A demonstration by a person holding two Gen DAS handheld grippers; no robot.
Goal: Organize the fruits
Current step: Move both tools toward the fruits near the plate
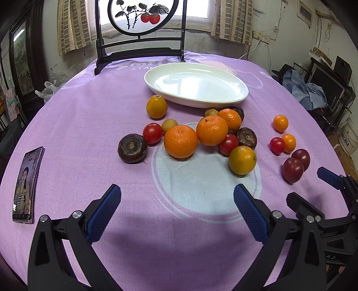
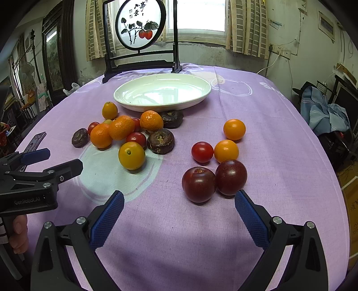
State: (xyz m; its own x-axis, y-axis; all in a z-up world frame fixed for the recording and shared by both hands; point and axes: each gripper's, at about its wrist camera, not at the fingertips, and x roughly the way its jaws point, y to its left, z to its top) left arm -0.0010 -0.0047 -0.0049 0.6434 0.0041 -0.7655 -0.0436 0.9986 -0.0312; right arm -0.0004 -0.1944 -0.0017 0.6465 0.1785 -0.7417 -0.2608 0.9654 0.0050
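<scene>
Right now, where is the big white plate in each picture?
Left wrist view: the white oval plate sits upper middle, a bit right, behind the fruit pile.
Right wrist view: the white oval plate sits upper middle, a bit left.
Shared landmark: the round painted screen stands behind it in both.

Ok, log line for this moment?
left gripper: open, empty | right gripper: open, near two dark red plums | white oval dish: empty | stage: pre-grasp
</scene>
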